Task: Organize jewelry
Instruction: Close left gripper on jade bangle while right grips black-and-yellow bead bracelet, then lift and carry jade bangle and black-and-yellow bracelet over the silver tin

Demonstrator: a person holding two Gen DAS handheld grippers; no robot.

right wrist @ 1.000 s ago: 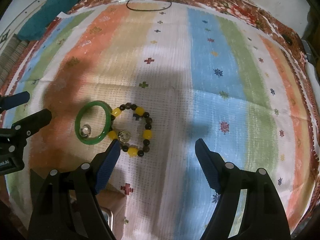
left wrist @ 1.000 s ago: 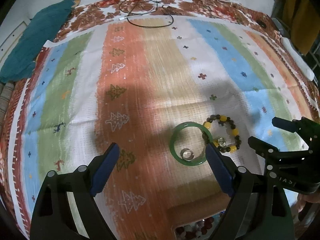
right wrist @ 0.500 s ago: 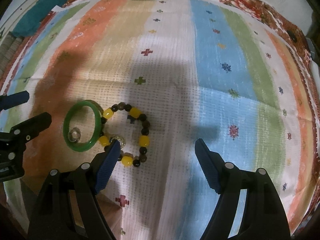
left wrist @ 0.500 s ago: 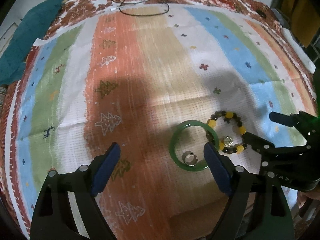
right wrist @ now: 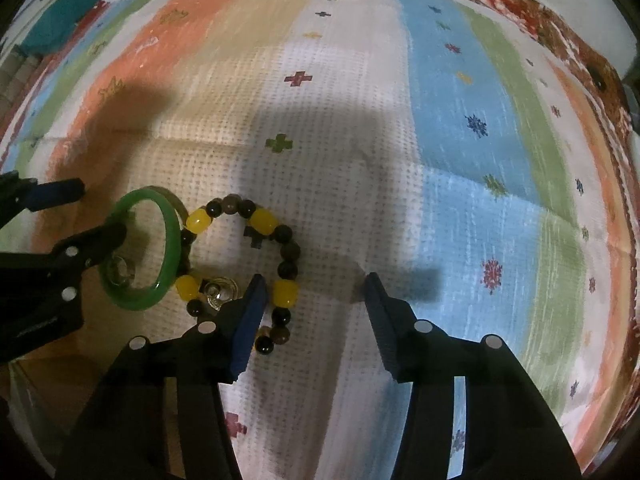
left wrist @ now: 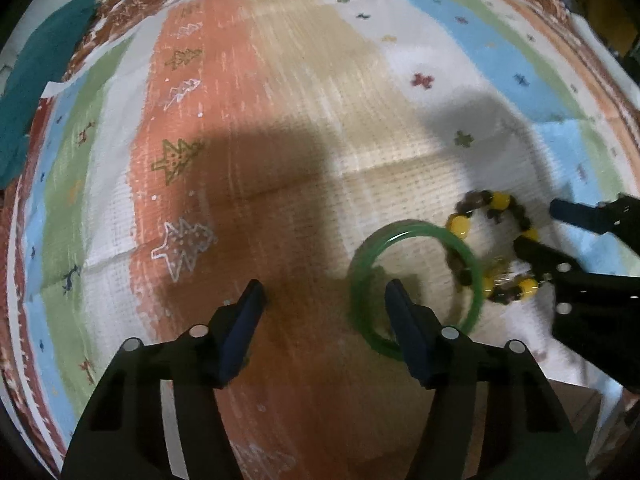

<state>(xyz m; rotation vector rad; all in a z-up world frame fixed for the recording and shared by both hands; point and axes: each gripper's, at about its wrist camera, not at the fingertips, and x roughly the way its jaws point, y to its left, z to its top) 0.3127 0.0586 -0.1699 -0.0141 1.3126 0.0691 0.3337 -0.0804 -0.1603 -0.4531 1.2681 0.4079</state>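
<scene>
A: Between the left claw [left wrist: 324, 300] tips, w/ jaws spread: bare striped cloth [left wrist: 280, 120]; green bangle [left wrist: 416, 286] under its right tip.

B: Right claw [right wrist: 314, 294] open too, left tip over beaded bracelet [right wrist: 244, 256]. Small ring [right wrist: 120, 270] inside bangle.

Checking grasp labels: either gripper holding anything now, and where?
Nothing held. Left gripper and right gripper are both open, above the green bangle and beaded bracelet.
</scene>
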